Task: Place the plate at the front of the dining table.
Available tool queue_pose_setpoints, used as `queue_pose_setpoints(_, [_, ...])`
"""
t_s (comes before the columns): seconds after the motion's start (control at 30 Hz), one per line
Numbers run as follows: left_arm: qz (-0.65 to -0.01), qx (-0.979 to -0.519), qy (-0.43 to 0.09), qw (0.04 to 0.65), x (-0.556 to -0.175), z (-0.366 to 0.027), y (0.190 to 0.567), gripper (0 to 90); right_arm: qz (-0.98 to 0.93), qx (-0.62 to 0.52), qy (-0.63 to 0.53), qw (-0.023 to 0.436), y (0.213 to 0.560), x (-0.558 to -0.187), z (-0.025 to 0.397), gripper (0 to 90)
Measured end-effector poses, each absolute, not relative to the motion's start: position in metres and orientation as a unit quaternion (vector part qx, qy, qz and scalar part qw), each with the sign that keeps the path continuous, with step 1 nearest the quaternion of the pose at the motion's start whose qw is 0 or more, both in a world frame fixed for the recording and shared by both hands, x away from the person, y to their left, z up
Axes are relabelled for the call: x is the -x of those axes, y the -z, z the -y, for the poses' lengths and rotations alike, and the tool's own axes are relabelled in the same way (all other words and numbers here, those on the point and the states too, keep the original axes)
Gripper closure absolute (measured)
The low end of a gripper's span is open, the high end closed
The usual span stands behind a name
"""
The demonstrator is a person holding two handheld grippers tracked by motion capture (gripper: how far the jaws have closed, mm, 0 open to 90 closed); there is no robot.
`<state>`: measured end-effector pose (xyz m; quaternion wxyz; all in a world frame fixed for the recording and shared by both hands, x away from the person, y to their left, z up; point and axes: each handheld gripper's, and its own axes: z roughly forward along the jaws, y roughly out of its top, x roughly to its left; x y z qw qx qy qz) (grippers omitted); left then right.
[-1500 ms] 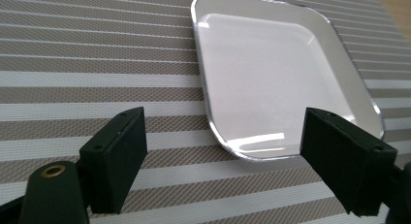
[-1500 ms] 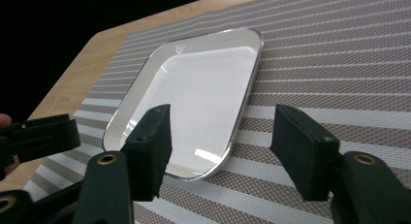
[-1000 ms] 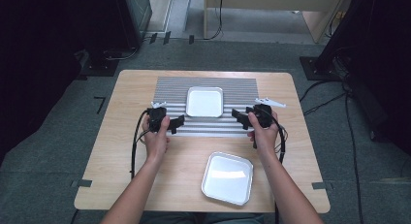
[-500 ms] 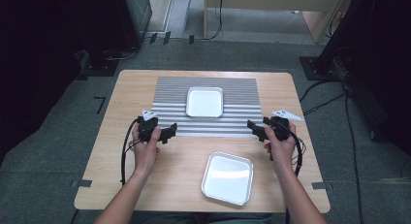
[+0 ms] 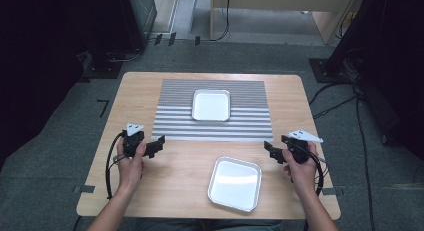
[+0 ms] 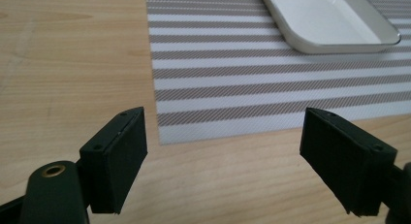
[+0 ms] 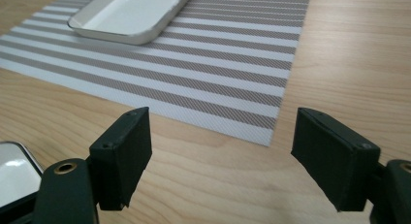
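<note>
Lower centre of the high view, a metal tray (image 5: 235, 183) lies on the table (image 5: 180, 163). Both grippers have drawn back and outward from the striped mat (image 5: 212, 127): left gripper (image 5: 159, 144) and right gripper (image 5: 270, 150), jaws spread, empty. Farther up, the white tray (image 5: 211, 104) sits on the mat; I judge a step finished.

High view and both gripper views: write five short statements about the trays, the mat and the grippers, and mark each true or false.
1. The white square tray sits on the grey-and-white striped placemat. True.
2. The shiny metal square tray lies on the striped placemat. False: it rests on the bare light wooden table, nearer the person.
3. The left gripper is open and holds nothing. True.
4. The right gripper is clamped on the metal tray's rim. False: its jaws are spread and empty, beside the tray.
5. The white tray holds food. False: it is empty.
</note>
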<state>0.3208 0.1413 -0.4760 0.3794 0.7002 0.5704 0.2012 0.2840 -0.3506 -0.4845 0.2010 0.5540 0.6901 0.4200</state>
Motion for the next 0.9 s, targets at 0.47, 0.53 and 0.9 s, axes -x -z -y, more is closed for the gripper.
queue_pose_setpoints(0.47, [-0.558,-0.702,-0.211,0.390,-0.288,-0.165,0.478,17.1,-0.680,-0.572,-0.408,0.210,0.486,-0.249,0.382,20.9])
queue_pose_setpoints(0.53, [-0.561,-0.702,-0.210,0.387,-0.285,-0.171,0.480,17.1,-0.678,-0.575,-0.407,0.211,0.487,-0.245,0.386,21.2])
queue_pose_setpoints(0.9, [-0.586,-0.692,-0.213,0.363,-0.271,-0.207,0.498,17.1,-0.673,-0.587,-0.398,0.210,0.495,-0.221,0.401,21.0])
